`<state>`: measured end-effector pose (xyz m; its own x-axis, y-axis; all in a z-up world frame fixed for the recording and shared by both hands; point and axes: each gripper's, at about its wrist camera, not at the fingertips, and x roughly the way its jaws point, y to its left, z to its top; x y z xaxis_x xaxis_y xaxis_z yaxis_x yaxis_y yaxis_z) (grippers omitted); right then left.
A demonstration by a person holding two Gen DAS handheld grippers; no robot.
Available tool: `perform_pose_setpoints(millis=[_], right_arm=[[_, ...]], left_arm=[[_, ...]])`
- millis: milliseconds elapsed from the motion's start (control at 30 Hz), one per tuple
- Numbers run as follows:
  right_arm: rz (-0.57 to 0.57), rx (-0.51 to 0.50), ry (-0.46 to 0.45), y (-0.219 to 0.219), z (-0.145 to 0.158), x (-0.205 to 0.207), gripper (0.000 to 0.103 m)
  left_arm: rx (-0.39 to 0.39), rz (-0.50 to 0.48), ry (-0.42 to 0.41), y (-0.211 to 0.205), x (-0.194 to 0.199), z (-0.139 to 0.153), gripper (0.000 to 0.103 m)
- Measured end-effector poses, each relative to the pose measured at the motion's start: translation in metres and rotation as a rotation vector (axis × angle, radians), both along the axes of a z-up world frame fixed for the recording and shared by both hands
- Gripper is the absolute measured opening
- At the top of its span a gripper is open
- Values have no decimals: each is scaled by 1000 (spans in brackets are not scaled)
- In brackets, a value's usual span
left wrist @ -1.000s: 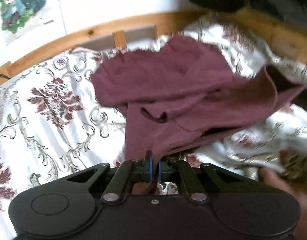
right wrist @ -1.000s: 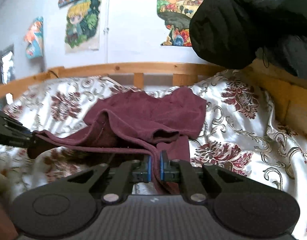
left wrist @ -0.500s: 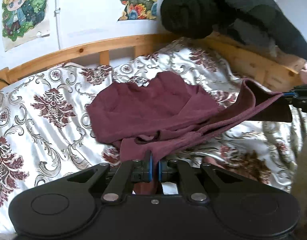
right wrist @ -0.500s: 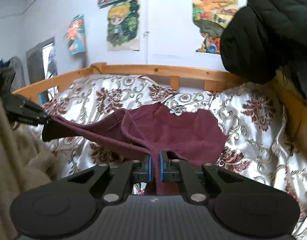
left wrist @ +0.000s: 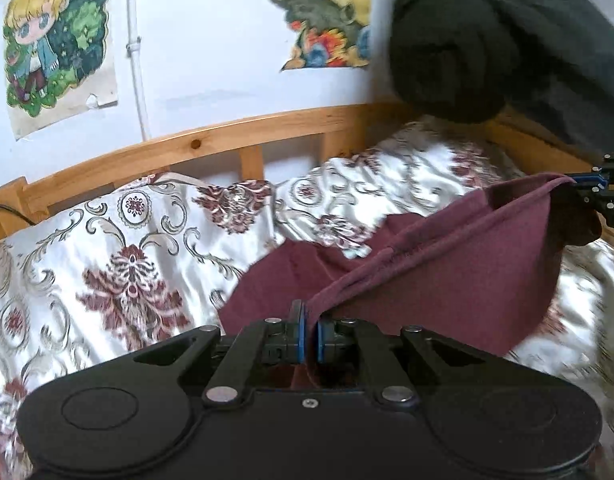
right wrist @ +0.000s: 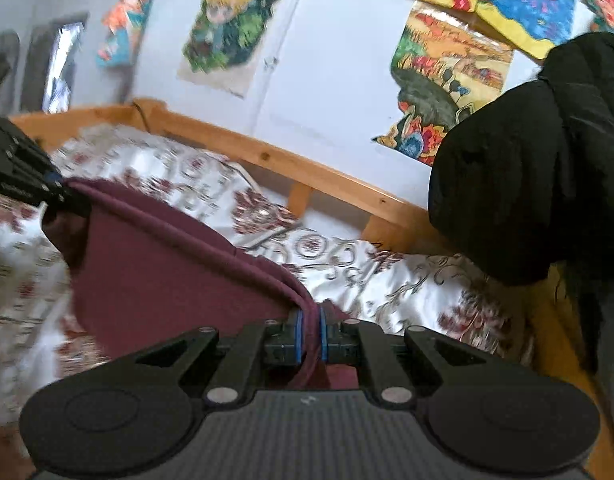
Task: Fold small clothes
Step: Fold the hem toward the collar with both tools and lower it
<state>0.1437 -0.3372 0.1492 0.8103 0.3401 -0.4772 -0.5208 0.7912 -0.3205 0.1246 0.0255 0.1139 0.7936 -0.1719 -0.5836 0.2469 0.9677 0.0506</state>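
Left wrist view: floral satin bedspread [left wrist: 139,248], wooden bed rail [left wrist: 211,144], cartoon posters on white wall. Left gripper [left wrist: 310,334] pinching maroon cloth garment [left wrist: 459,280] at lower centre. Right wrist view: right gripper [right wrist: 311,338] clamped on same garment, stretched toward left edge.

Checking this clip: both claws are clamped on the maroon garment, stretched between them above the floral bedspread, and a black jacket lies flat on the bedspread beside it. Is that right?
Not quite. The left claw and right claw do both clamp the maroon garment above the floral bedspread, but the black jacket hangs over the wooden bed rail, not flat on the bedspread. The right wrist view shows it.
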Motion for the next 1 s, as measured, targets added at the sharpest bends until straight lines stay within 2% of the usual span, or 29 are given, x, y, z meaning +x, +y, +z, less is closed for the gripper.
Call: perform_pose_setpoints(millis=[100, 267, 400, 567, 667, 733, 767, 800, 867, 933, 1000], right_arm=[[-16, -53, -18, 18, -19, 41, 10], [-100, -2, 8, 28, -70, 99, 10], [-156, -13, 42, 33, -109, 119, 10], [-167, -106, 52, 44, -128, 126, 10], [-184, -132, 47, 53, -129, 134, 10], [-196, -143, 53, 59, -131, 142, 10], [-200, -150, 57, 61, -133, 146, 10], [-205, -163, 65, 65, -136, 152, 11], [-208, -198, 90, 68, -146, 162, 20], [-218, -228, 109, 69, -159, 168, 49], [-208, -210, 123, 63, -167, 170, 61]], left_arm=[[-34, 22, 38, 7, 45, -14, 6], [-150, 93, 66, 24, 98, -59, 6], [-212, 100, 63, 34, 125, -90, 7], [-248, 69, 87, 43, 143, -117, 14], [-264, 59, 93, 48, 146, -123, 26], [-273, 49, 93, 52, 144, -123, 39], [-282, 49, 98, 55, 144, -123, 59], [-296, 66, 108, 59, 143, -122, 85], [-351, 134, 109, 67, 136, -123, 99], [-396, 149, 103, 74, 129, -125, 99], [-386, 138, 119, 74, 127, -125, 100]])
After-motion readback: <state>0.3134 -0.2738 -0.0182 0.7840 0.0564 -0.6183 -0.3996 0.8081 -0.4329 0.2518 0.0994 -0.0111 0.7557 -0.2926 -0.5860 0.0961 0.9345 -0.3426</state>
